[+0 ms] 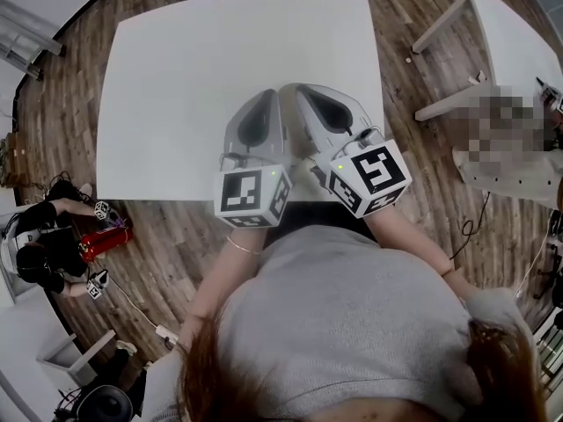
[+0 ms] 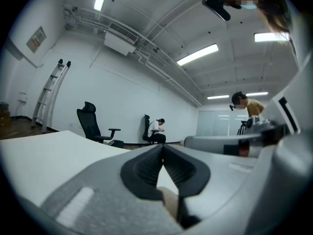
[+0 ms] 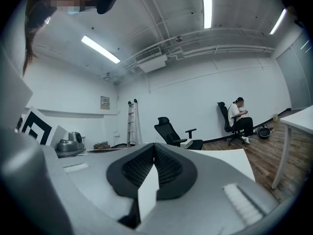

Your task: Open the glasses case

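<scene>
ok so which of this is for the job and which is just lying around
For the job: left gripper, right gripper, both shut; white table. No glasses case in view.
Lying about: red object on floor, ladder, black office chair.

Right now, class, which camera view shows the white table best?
The head view: it looks down on the white table and takes in nearly its whole top. The left gripper view shows only a low slice of the table at its left; the right gripper view shows only one corner at its right.
</scene>
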